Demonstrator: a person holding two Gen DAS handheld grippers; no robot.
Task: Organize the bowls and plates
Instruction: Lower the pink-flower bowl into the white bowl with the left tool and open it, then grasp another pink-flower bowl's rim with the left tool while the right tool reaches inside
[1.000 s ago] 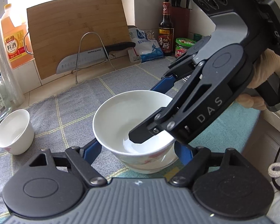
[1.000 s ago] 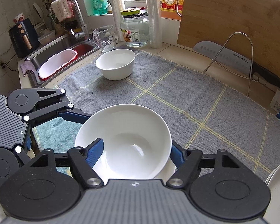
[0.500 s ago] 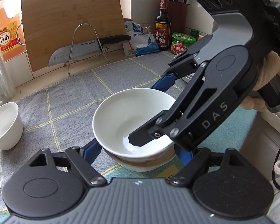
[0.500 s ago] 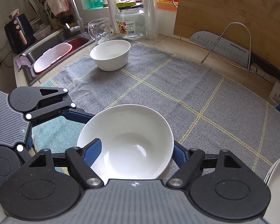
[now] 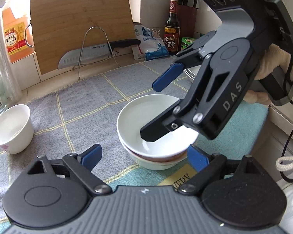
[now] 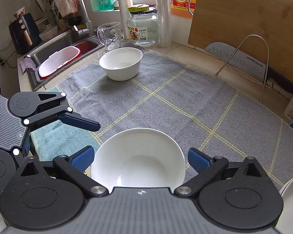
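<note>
At the bottom of the right wrist view, the right gripper (image 6: 139, 159) is opening its jaws; the white bowl (image 6: 138, 156) sits between them, and the pads do not touch it. In the left wrist view this bowl rests inside another bowl (image 5: 156, 162) on the gray cloth (image 5: 87, 97). The left gripper (image 5: 144, 156) is opening too, apart from the stack. Farther back, at the upper middle, stands a small bowl (image 6: 120, 63).

White bowl (image 6: 138, 156), grey yellow-checked cloth (image 6: 185, 101)
</note>
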